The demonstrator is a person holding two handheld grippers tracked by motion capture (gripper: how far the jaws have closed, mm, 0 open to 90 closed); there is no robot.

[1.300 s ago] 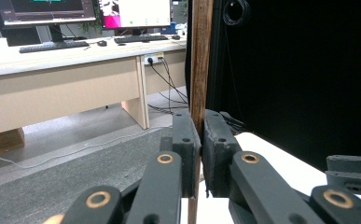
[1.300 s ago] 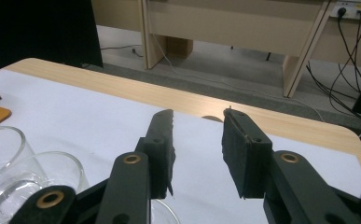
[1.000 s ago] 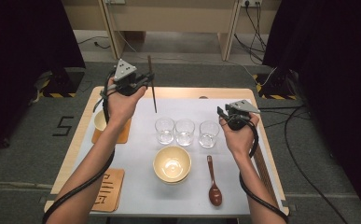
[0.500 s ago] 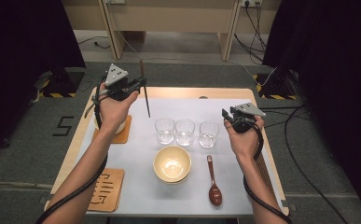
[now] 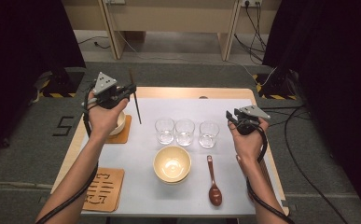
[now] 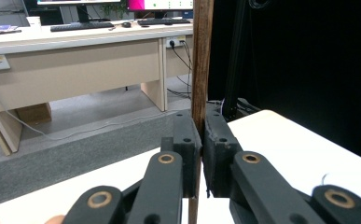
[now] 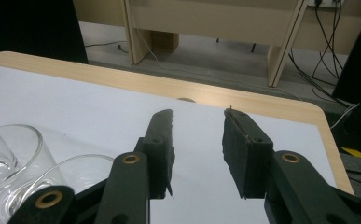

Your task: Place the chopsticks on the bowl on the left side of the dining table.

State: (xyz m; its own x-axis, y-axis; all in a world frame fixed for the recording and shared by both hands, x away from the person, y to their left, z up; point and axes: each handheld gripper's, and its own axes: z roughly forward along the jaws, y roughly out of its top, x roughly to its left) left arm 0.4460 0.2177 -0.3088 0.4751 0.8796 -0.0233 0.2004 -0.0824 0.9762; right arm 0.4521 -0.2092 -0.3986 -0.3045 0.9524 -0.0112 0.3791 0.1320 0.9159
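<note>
My left gripper is shut on a dark wooden chopstick and holds it above the table's far left, over a small bowl on a coaster. In the left gripper view the chopstick stands upright, pinched between the pads of the gripper. My right gripper hovers at the right of the table, just right of three glasses, its jaws open with nothing between them. The right gripper view shows the gripper open over the white mat, two glass rims at lower left.
A cream bowl sits at the mat's front middle with a brown spoon to its right. A patterned wooden coaster lies at the front left. A second chopstick lies along the right edge under my forearm.
My left hand has carried the chopstick leftward and slightly down, from the far middle-left towards the small bowl. The right hand has stayed where it was.
</note>
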